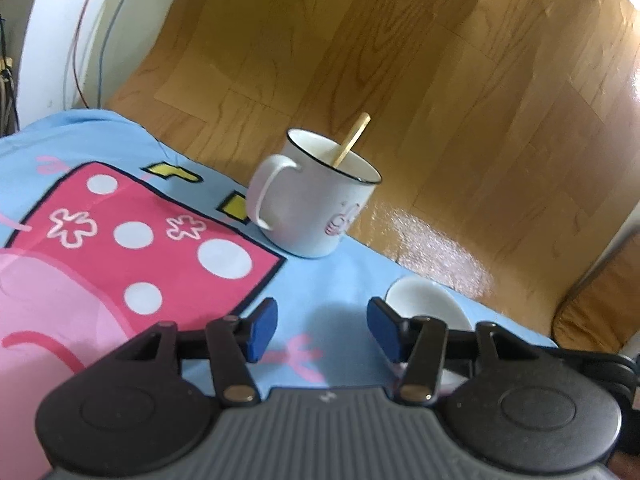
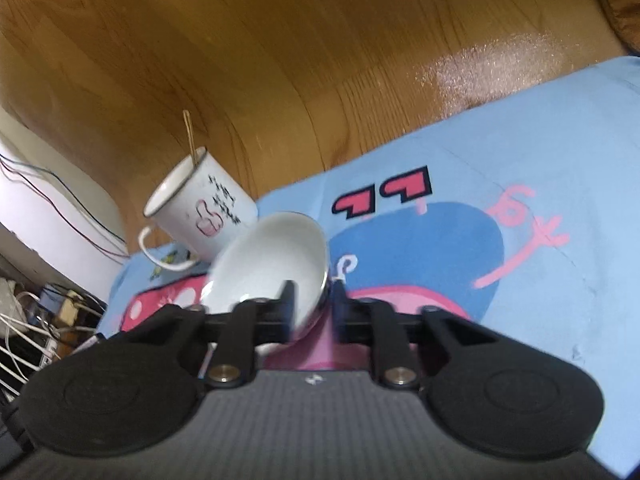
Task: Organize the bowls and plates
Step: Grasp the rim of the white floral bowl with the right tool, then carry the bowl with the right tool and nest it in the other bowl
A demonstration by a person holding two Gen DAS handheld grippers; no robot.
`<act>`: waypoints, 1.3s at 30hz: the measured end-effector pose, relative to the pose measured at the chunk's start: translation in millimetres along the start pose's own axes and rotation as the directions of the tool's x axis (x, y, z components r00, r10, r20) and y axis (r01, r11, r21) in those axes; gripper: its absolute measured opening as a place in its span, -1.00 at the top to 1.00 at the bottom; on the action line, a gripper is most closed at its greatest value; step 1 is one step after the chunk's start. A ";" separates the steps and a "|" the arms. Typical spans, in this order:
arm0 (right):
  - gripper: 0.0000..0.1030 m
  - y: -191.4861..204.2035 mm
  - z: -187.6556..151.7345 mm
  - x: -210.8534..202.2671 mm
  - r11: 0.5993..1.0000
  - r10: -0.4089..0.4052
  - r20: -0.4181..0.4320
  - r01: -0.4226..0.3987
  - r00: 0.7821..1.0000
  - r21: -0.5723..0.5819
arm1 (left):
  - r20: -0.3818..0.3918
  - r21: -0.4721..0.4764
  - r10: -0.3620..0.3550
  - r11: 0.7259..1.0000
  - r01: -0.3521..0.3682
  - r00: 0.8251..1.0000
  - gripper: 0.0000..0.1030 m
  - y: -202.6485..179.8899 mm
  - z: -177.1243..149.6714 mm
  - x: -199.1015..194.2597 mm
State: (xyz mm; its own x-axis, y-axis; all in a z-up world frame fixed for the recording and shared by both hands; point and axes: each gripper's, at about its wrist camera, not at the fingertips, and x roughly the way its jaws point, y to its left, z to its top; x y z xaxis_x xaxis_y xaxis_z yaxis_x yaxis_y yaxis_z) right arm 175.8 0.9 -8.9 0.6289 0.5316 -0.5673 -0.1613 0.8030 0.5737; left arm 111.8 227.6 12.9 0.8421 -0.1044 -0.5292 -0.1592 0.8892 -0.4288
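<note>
The right tool (image 2: 311, 304) was clamped on the rim of a small white bowl (image 2: 268, 256), one black finger inside the glossy, rounded hollow and the other against the outer wall. The bowl was tipped steeply, its smooth glazed inside facing the right wrist camera, and it looked lifted off the cloth (image 2: 540, 184), though the blur made that hard to confirm. Just behind it stood a white ceramic mug (image 2: 200, 210) with a thin dark rim line, a looped handle and a pink and black printed motif on its side; a slim, pale wooden stick (image 2: 188, 136) leaned out of it.

The left tool (image 1: 322, 330) was open, its two blue rubbery pads (image 1: 262, 330) well apart with nothing between them, over the soft blue cloth with its pink cartoon panel of white dots and flower outlines. In that view the mug (image 1: 316, 204) sat near the cloth's far edge, and a white rounded dish (image 1: 428, 306) lay beside the right-hand pad, partly hidden by the finger linkage. Whether that dish was the same bowl could not be told. Past the cloth's edge ran a glossy wood-grain floor (image 1: 360, 60), and thin cables (image 1: 88, 40) hung down a white wall at the left
</note>
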 end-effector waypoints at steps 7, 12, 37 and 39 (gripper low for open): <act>0.83 1.4 -11.0 -31.9 0.999 0.009 -0.038 -0.010 0.999 -0.031 | -0.124 0.207 -0.022 0.977 0.048 0.992 0.40 -33.9 -17.1 11.5; 0.79 -13.4 -26.9 -72.5 1.000 -0.019 -0.027 0.019 0.999 -0.012 | -0.190 0.336 -0.093 0.929 0.154 0.977 0.67 -65.4 -45.0 -6.4; 0.78 -107.4 -68.7 -243.7 0.950 -0.259 0.449 0.310 0.855 -0.043 | -0.304 0.506 -0.306 0.751 0.425 0.902 0.68 -263.0 -129.6 -55.5; 0.74 -118.4 -64.5 -239.2 0.948 -0.276 0.443 0.317 0.853 -0.019 | -0.318 0.507 -0.290 0.752 0.421 0.902 0.66 -272.7 -134.3 -44.9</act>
State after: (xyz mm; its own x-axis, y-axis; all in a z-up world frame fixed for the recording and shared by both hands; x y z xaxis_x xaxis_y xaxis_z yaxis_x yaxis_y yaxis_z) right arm -4.5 -203.9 20.8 0.9180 0.1124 -0.3803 0.0317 0.9351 0.3529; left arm 48.2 -70.0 55.2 0.6421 -0.4942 -0.5860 0.4958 0.8508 -0.1742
